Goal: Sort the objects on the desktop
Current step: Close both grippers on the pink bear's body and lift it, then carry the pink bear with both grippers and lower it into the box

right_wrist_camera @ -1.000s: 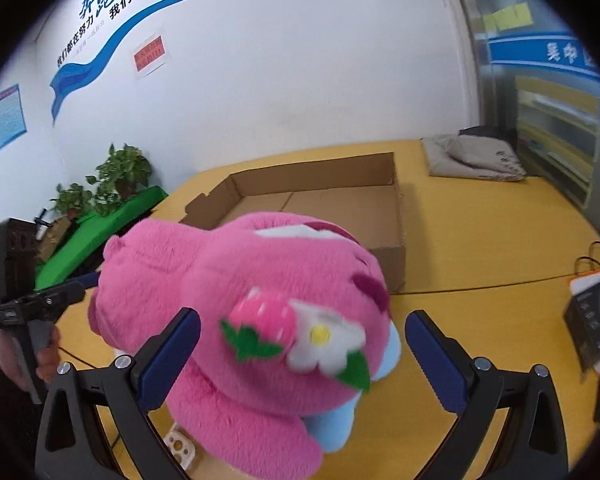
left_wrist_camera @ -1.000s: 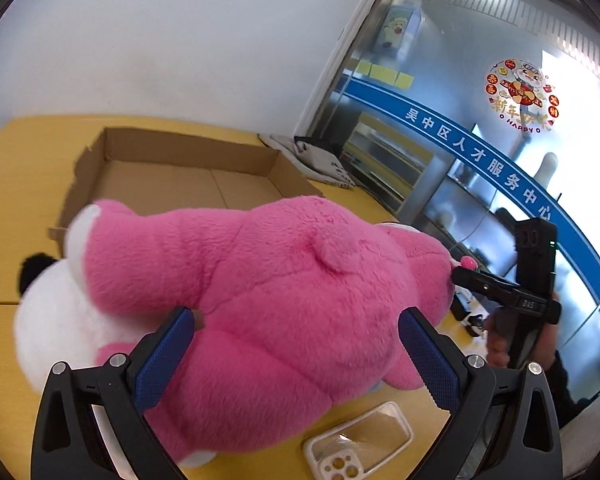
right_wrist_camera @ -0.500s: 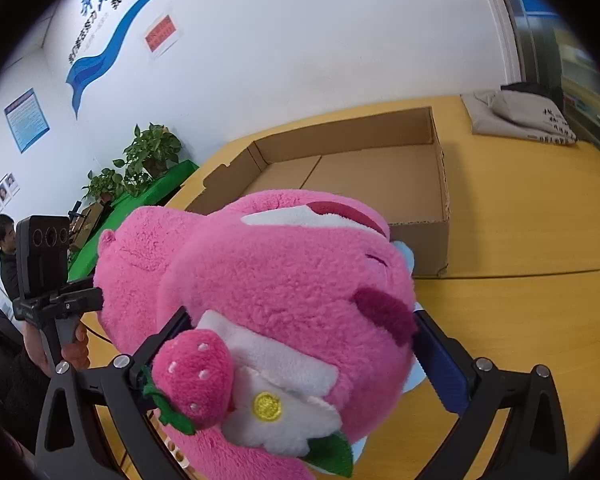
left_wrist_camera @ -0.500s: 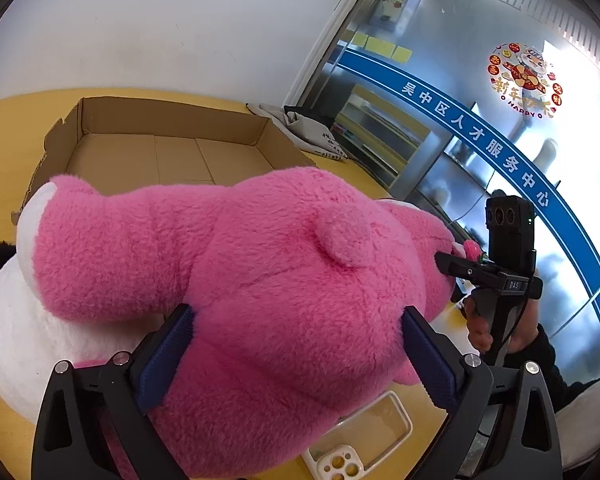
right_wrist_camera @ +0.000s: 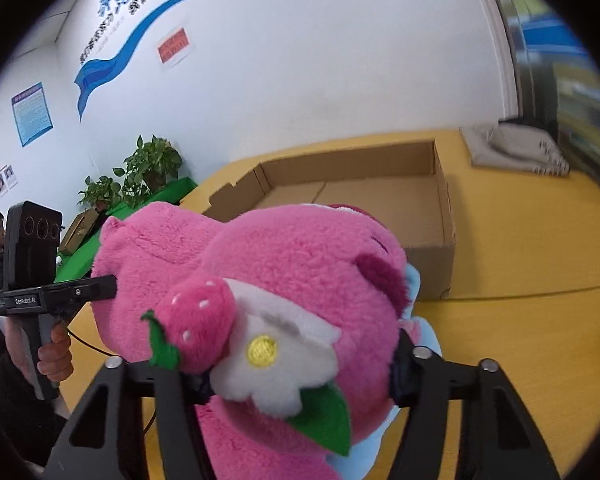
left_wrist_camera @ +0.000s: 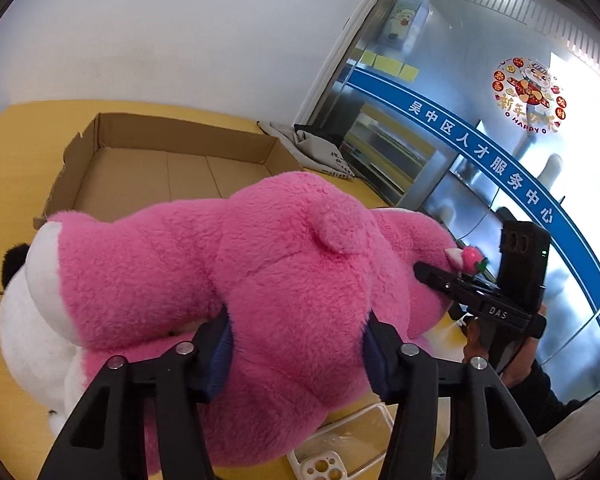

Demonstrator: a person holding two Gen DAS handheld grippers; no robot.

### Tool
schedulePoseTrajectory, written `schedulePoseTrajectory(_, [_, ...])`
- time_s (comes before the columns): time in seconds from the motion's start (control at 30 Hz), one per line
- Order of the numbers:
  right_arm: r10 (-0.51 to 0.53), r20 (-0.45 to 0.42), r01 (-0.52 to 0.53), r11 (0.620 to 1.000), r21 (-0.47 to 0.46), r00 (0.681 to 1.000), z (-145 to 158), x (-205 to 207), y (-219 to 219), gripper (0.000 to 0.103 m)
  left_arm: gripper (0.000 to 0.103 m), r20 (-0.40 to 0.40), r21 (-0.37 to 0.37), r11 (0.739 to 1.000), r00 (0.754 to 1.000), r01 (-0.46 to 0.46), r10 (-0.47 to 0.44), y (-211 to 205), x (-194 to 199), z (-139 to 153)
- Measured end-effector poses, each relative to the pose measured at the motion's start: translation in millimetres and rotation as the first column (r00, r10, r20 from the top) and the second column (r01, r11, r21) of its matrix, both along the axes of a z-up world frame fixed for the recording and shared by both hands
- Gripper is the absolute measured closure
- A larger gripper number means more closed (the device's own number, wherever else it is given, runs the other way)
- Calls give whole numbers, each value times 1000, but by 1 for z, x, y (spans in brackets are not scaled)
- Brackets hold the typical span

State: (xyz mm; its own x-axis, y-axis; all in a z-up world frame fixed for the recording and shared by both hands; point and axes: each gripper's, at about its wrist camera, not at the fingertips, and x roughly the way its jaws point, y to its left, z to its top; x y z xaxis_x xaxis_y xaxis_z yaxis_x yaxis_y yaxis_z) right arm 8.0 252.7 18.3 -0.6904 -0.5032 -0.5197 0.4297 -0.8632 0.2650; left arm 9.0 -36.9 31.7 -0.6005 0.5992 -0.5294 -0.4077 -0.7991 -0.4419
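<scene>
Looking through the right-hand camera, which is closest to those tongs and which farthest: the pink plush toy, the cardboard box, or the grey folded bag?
1. Pink plush toy: squeezed between the right tongs.
2. Cardboard box: just behind the toy.
3. Grey folded bag: far right, near the wall.

I see the cardboard box (left_wrist_camera: 168, 176) open and unobstructed; the pink plush (left_wrist_camera: 284, 280) blocks my near tabletop (right_wrist_camera: 532, 240) edge.

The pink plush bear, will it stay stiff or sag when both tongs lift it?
The pink plush bear probably sags: its fur dents where the left tongs pinch. Likely light for its bulk. The right tongs squeeze its head, so slipping seems unlikely.
</scene>
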Motion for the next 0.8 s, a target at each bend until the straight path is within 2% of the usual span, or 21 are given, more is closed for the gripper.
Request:
schedulePoseTrajectory(0.13, [-3,-81,-1,999,-49,997,30,7,0,49,47,-68,25,1000,998,-15,16,-9,-1,30])
schedulePoseTrajectory(0.23, [12,-148,-20,998,-57,989,66,-11,-2,49,47,-185,-34,999,983,-19,13,-9,-23,80])
schedulePoseTrajectory(0.33, [28,-235,-41,998,-48,972,106,-51,-7,48,47,-265,-113,993,964,-25,-6,-7,-72,129])
schedulePoseTrajectory(0.4, [32,-281,-45,998,-38,959,126,-92,-11,48,47,-269,-150,988,963,-22,-19,-6,-120,148])
schedulePoseTrajectory(0.47, [27,-307,-40,999,-37,951,135,-136,-13,48,47,-248,-163,987,968,-11,-30,-4,-169,153])
schedulePoseTrajectory(0.53, [11,-302,-26,999,-47,953,132,-186,-11,48,47,-210,-169,986,977,1,-37,-1,-221,142])
schedulePoseTrajectory(0.67, [-25,-246,13,999,-50,969,92,-279,-6,48,47,-124,-193,981,992,12,-36,11,-314,100])
schedulePoseTrajectory(0.8, [-58,-97,52,997,-55,994,30,-363,3,48,46,10,-185,982,1000,27,-26,20,-395,34])
